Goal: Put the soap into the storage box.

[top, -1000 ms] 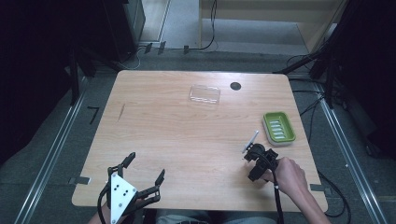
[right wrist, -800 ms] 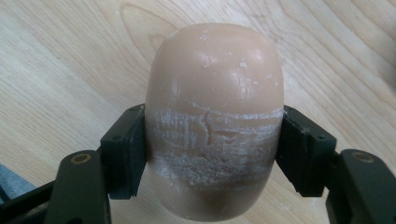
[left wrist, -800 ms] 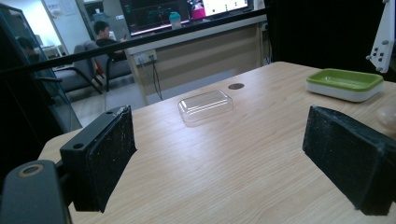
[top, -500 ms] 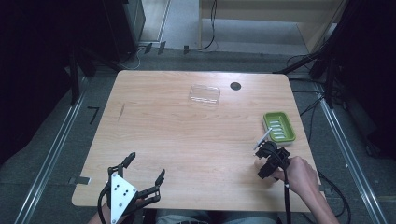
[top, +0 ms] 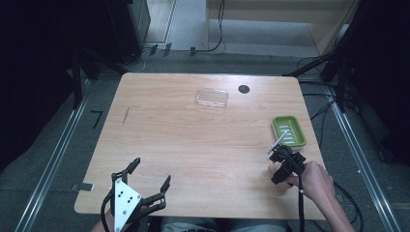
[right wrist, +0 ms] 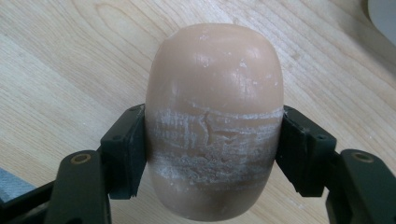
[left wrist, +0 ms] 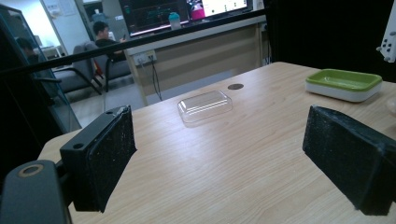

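Near the green rectangular soap dish (top: 289,131), the right gripper (right wrist: 212,154) clamps a smooth beige oval soap bar (right wrist: 215,107), while the left gripper (left wrist: 233,158) hangs wide open, empty.

Even overhead light is falling on the worktop (top: 193,140) in the high view, while the surroundings are sinking into near black. The picture is looking soft and slightly grainy, with faint shadows under the things. In the left gripper view the near pads (left wrist: 109,154) are blurring, and bright screens at the back are glaring. In the right gripper view the bar of soap (right wrist: 215,116) is showing sharp, catching small highlights on top, while the wood grain is staying crisp.
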{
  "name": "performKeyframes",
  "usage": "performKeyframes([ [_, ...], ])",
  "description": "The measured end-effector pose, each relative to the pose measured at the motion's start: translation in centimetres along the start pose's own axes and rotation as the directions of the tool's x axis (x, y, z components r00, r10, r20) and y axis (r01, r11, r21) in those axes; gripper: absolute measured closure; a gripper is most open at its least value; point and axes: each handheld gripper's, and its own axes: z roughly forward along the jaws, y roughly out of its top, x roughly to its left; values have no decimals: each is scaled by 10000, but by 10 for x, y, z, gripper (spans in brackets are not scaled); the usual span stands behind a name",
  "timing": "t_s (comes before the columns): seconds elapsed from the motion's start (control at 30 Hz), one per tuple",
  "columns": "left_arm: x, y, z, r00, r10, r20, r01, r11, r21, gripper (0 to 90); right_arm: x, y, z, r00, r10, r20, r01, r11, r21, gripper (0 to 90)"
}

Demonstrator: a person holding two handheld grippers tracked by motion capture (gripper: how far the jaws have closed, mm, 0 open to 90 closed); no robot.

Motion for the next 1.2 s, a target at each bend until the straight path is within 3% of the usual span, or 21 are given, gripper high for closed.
performKeyframes([
  [0.8,0,0,0,10000,27,12,-27,10000,18,99,-26,-9,-4,9952,977,15,-977,9951,154,335],
  [1.2,0,0,0,10000,24,19,-24,10000,20,99,-35,-10,-4,9944,1059,31,-1060,9943,126,335],
])
